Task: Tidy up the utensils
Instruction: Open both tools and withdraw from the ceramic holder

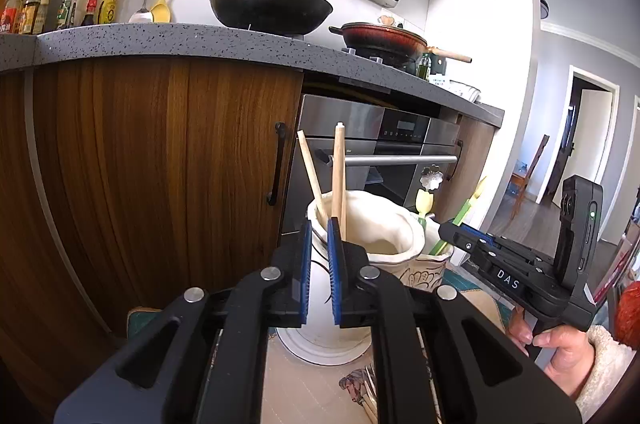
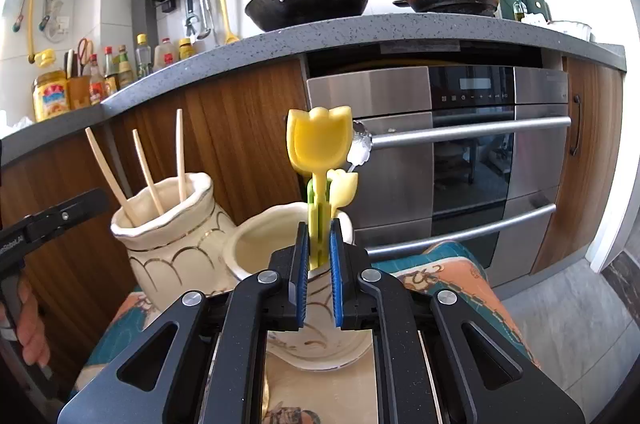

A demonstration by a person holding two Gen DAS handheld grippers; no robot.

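Note:
My left gripper (image 1: pixel 319 238) sits at the near rim of a tall cream vase (image 1: pixel 384 224) that holds wooden chopsticks (image 1: pixel 338 176). Its jaws are almost together, nothing shows between the pads, and one chopstick stands just past the right fingertip. In the right wrist view three chopsticks (image 2: pixel 148 172) lean in that vase (image 2: pixel 168 224). My right gripper (image 2: pixel 319 238) is shut on the green stem of a yellow tulip-topped utensil (image 2: pixel 318 140), held upright over a second cream vase (image 2: pixel 260 244). A smaller tulip utensil (image 2: pixel 345 186) and a metal spoon (image 2: pixel 362 144) stand in this vase.
Both vases rest on a patterned cloth (image 2: pixel 452 276) in front of wooden cabinet doors (image 1: pixel 160 152) and a steel oven (image 2: pixel 460 152). Several forks (image 1: pixel 370 396) lie on the cloth near me. A black wok (image 1: pixel 268 4) and a red pan (image 1: pixel 384 40) sit on the counter above.

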